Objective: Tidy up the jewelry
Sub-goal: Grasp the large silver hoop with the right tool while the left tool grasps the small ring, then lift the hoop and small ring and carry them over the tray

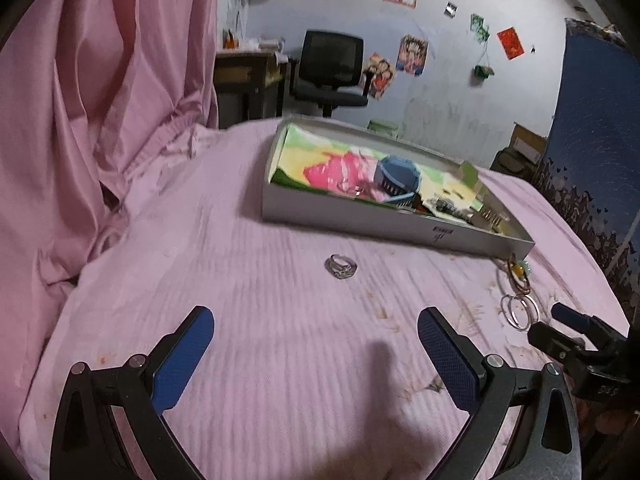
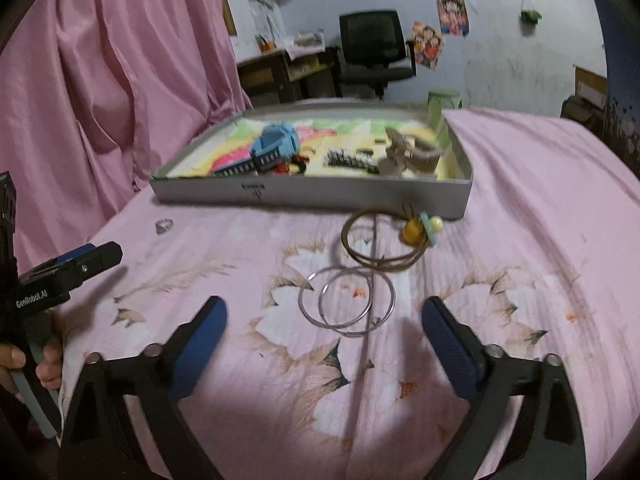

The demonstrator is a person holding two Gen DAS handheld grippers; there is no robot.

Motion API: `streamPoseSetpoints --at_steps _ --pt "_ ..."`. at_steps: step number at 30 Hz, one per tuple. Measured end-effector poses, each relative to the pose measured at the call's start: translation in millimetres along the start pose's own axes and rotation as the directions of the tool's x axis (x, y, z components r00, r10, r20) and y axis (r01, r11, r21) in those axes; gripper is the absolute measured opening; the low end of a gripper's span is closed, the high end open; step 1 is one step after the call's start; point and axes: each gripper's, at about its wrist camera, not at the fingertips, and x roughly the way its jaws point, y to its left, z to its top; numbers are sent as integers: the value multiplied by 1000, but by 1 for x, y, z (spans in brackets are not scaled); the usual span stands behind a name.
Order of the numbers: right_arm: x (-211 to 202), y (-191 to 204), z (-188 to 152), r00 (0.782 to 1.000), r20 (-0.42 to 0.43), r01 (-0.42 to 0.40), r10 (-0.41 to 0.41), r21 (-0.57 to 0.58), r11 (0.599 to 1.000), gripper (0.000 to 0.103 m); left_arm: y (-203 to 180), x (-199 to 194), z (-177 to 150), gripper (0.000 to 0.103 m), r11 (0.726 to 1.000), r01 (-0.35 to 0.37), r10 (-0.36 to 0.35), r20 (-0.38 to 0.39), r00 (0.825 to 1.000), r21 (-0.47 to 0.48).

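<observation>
- Left gripper (image 1: 316, 338): fingers apart, holding nothing, over the bed (image 1: 256, 320).
- Right gripper (image 2: 324, 330): fingers apart, just short of the hoops (image 2: 347, 302).
- Ring (image 1: 341, 266) beside the box (image 1: 360, 222).

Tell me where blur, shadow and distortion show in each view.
Left wrist: the silver ring and pink bedsheet look motion-smeared; a finger-shaped shadow falls between the open fingers. Right wrist: the box is blurred, the hoops sharper; fisheye bends the bed's edges and darkens corners.

Lighting dim and even, indoor. Soft shadow falls on the bedsheet (image 1: 280, 340) between each tool's fingers. Motion blur smears the box (image 2: 320, 196) and its contents in both views. Strong fisheye bending; black vignette fills the frame corners.
</observation>
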Motion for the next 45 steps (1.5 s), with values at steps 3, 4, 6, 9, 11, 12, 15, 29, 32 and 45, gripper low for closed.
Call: streamPoseSetpoints --at_steps 3,4,6,9,11,12,15,29,32,45 --pt "16 0 1 999 -50 2 -2 14 1000 75 -2 10 5 102 1000 8 -8 -24 1000 13" --pt "19 0 1 998 -55 3 -2 13 1000 73 -2 12 6 100 1000 8 -7 -27 1000 20" --pt "26 3 4 998 -67 2 -2 2 1000 69 -6 18 10 96 999 12 -10 -42 999 40" --pt "34 7 6 996 -84 -7 6 -11 1000 65 -8 29 15 85 998 17 -12 -72 997 62" --pt "37 9 7 996 -90 -16 15 -12 1000 64 -10 35 18 79 997 19 -13 -88 996 74" --pt "38 10 7 995 -92 -25 24 -12 1000 63 -11 37 19 77 997 25 -18 -91 996 79" --pt "40 11 7 994 -99 -55 54 -14 998 50 -13 43 23 68 995 45 -36 -101 994 89" --pt "48 20 6 988 -120 -102 97 -32 994 40 -14 55 26 25 992 95 -84 -134 987 78" --pt "49 22 7 988 -122 -103 98 -38 994 40 -15 56 26 19 991 101 -89 -140 986 83" --pt "48 20 7 986 -117 -122 117 -35 992 40 -22 44 15 19 984 141 -127 -116 985 113"
